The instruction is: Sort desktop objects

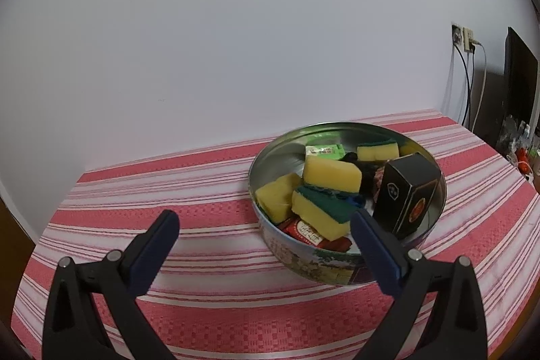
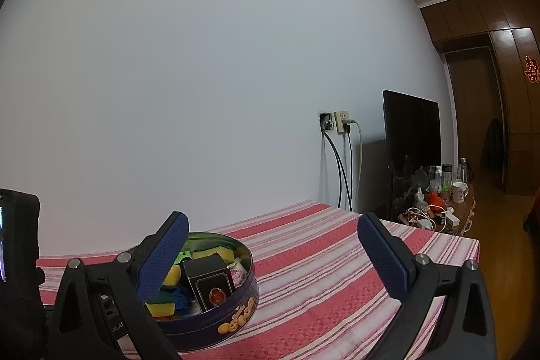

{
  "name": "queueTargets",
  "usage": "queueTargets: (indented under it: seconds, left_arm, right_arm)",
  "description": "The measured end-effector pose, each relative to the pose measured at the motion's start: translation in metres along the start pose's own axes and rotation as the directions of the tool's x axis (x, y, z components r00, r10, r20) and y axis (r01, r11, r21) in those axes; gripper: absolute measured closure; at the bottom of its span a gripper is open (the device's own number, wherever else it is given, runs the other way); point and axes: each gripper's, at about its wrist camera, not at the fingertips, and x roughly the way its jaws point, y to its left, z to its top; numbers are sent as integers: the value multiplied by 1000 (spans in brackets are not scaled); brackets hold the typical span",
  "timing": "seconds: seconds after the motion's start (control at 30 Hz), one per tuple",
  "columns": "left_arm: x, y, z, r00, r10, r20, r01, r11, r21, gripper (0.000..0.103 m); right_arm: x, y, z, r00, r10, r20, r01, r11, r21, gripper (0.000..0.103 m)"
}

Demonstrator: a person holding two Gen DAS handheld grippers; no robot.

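With both the left gripper [image 1: 265,226] and right gripper [image 2: 273,230] spread wide and empty near the round tin [image 1: 290,253] on the striped table [image 1: 202,309], a careless reach could topple the upright black box [image 1: 406,194] onto the piled sponges [image 1: 330,174].

A plain white wall [image 2: 202,73] fills most of the room. Low on it sit two sockets [image 2: 334,122] with cables hanging down. Right of the sockets stands a dark screen [image 2: 411,137], then a cluttered low cabinet [image 2: 452,218], wooden wardrobes [image 2: 506,90] and a wood floor [image 2: 506,258].
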Motion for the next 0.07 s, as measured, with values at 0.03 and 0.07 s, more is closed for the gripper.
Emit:
queueTargets:
  seconds: [0.03,0.07]
  left_arm:
    - [0,0,0,1000,-1,0,1,1000,4,0]
    - [1,0,0,1000,-1,0,1,1000,5,0]
  right_arm:
    - [1,0,0,1000,-3,-3,3,1000,1,1]
    - [2,-1,0,1000,-5,-8,5,1000,2,1]
